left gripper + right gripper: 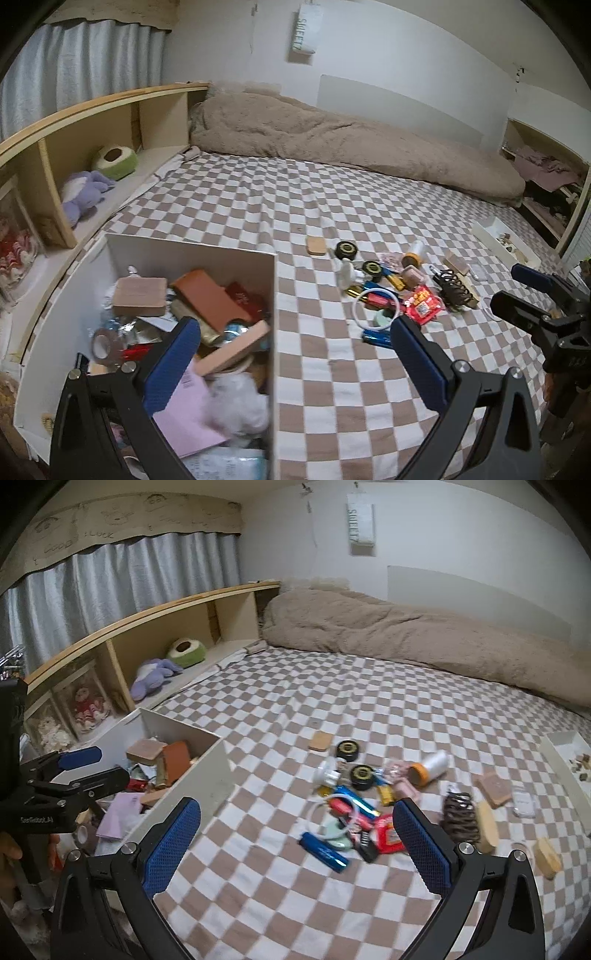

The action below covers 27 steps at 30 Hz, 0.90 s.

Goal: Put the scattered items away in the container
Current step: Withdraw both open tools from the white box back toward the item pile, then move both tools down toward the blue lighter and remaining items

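A white open box [192, 246] [207, 775] stands on the checkered bed at the left, filled with several items: a pink block [139, 295], an orange case [210, 299], a roll of tape [107, 345], pink paper [188, 417]. A pile of scattered items lies on the bed: two black-and-gold discs [346, 250] [348, 752], a blue tube [324, 851], a red packet [423, 302] [388, 832], a white ring [375, 310], an orange-capped bottle [430, 768], a dark hair claw [452, 287] [458, 818]. My left gripper [291, 354] is open and empty over the box's right wall. My right gripper [295, 834] is open and empty, short of the pile.
A beige duvet [332, 136] lies along the far wall. A wooden shelf [85, 147] with plush toys runs along the left. A white tray [506, 240] [569, 768] with small bits sits at the right. A wooden brush [487, 823] and a tan pad [317, 245] lie near the pile.
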### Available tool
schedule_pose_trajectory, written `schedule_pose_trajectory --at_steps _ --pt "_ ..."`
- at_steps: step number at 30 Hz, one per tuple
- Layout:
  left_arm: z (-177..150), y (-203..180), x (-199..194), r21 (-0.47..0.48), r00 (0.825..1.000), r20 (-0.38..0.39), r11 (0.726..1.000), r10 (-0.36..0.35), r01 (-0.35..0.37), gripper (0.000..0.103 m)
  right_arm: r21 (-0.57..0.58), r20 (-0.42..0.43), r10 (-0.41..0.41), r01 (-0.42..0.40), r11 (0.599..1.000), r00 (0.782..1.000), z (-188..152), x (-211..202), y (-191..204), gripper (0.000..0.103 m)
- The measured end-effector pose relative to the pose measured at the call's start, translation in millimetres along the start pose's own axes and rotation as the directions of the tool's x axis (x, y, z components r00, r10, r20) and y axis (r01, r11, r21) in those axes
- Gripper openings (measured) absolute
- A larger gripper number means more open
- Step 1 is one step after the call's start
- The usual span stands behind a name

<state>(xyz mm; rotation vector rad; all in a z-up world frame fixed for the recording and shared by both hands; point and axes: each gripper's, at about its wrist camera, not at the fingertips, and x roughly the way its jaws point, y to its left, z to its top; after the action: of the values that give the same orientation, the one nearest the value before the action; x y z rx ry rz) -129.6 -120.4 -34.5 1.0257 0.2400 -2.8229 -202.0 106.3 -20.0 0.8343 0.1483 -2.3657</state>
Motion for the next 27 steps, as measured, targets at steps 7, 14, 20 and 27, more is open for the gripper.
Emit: schedule_pose_trajectory --at_steps 7,14,20,27 --pt "6 -25 9 0.000 0.999 -0.007 0.999 -0.033 0.033 0.103 0.017 0.010 -0.036 0.036 0.999 0.999 -6 -14 -31 0.103" --pt "10 -53 24 0.033 0.999 -0.023 0.999 -0.042 0.043 0.103 0.033 0.020 -0.066 0.066 0.997 0.998 -12 -23 -61 0.103" --pt "13 -73 33 0.042 0.996 -0.002 0.995 -0.093 0.093 0.103 0.058 0.017 -0.081 0.080 0.995 0.997 -19 -25 -84 0.103" --pt "10 -94 53 0.053 0.990 -0.013 0.988 -0.142 0.142 0.103 0.088 0.009 -0.107 0.106 0.990 0.994 -30 -22 -108 0.103"
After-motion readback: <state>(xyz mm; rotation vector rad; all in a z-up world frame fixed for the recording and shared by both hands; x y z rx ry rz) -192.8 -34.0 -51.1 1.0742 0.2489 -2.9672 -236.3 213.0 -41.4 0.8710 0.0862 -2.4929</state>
